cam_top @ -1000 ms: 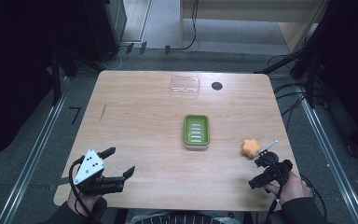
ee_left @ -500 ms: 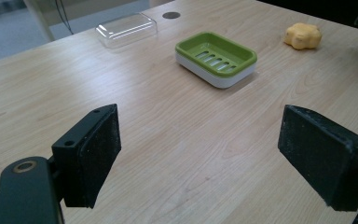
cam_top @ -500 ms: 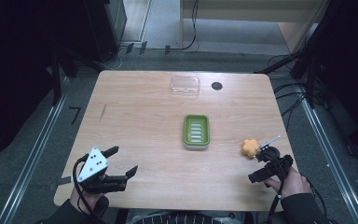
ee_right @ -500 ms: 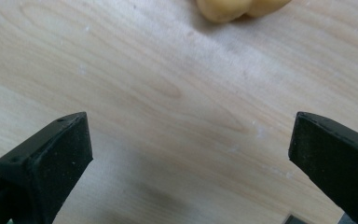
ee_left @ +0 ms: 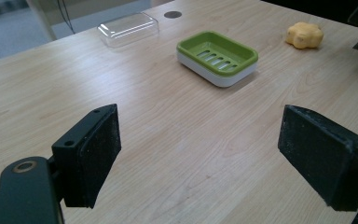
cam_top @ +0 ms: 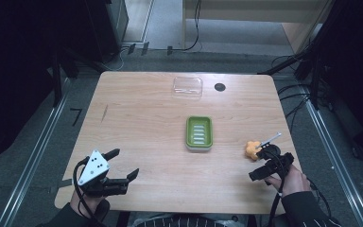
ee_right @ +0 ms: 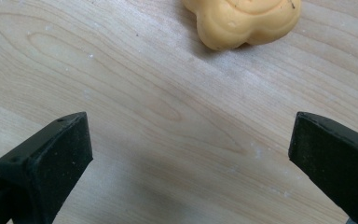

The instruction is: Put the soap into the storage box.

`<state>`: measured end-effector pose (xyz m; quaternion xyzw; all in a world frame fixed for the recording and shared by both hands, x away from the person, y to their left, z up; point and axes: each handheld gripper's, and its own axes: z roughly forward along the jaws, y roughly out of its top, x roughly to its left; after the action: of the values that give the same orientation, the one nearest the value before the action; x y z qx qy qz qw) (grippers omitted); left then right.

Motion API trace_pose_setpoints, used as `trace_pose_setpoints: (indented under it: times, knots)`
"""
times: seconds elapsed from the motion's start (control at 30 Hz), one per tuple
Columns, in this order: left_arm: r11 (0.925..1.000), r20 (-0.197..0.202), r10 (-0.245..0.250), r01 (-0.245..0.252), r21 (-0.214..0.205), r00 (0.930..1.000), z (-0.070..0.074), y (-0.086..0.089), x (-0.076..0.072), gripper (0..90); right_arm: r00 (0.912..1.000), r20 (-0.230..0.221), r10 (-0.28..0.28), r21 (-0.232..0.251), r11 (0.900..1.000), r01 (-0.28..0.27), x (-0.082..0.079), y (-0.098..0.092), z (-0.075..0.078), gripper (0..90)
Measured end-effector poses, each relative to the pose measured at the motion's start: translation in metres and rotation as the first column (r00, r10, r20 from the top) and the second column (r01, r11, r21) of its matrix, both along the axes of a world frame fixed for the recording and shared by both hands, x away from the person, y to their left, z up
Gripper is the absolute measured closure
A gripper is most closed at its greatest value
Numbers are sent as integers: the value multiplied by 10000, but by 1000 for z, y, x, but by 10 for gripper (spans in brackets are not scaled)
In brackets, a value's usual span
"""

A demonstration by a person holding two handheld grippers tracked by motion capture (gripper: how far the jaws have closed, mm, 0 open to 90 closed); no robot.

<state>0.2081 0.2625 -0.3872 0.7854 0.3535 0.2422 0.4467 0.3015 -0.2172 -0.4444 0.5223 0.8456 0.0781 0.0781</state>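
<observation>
While both grippers sit at the near edge of the desk [cam_top: 137,118], the green dish [cam_top: 199,133] at mid-desk serves as landmark.

Left gripper [cam_top: 120,164]: well to the near left of the dish, low over bare wood. Jaws spread wide, nothing between them. Grey three-cornered plate on top. In the left gripper view the dish [ee_left: 218,57] lies ahead past the jaws, well apart from them.

Clear lid [cam_top: 187,87]: beyond the dish, toward the far edge, slightly to its left. Flat on the wood.

Dark round spot [cam_top: 220,87]: beyond the dish and a little to its right, just beside the lid.

Dish: slotted green tray on a white base, nothing in it.

Soap [cam_top: 252,149]: orange, lumpy, to the near right of the dish, apart from it, resting on the wood.

Right gripper [cam_top: 263,163]: near right of the dish, just on the near side of the soap. Jaws wide apart, holding nothing. In the right gripper view the soap [ee_right: 242,21] lies ahead of the jaws, not between them, and untouched.
</observation>
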Motion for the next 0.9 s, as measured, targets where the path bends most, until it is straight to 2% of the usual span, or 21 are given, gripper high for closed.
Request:
trace_pose_setpoints:
  times: [0.47, 0.9]
  knots:
    - [10000, -8, 13, -13, -23, 10000, 0, 1, 0, 136, 10000, -35, 24, -167, 9999, -24, 19, 12, 0, 0]
    - [10000, -1, 23, -23, -23, 10000, 0, 1, 0, 136, 9999, 26, 111, -111, 9999, -111, 34, 17, 3, 0]
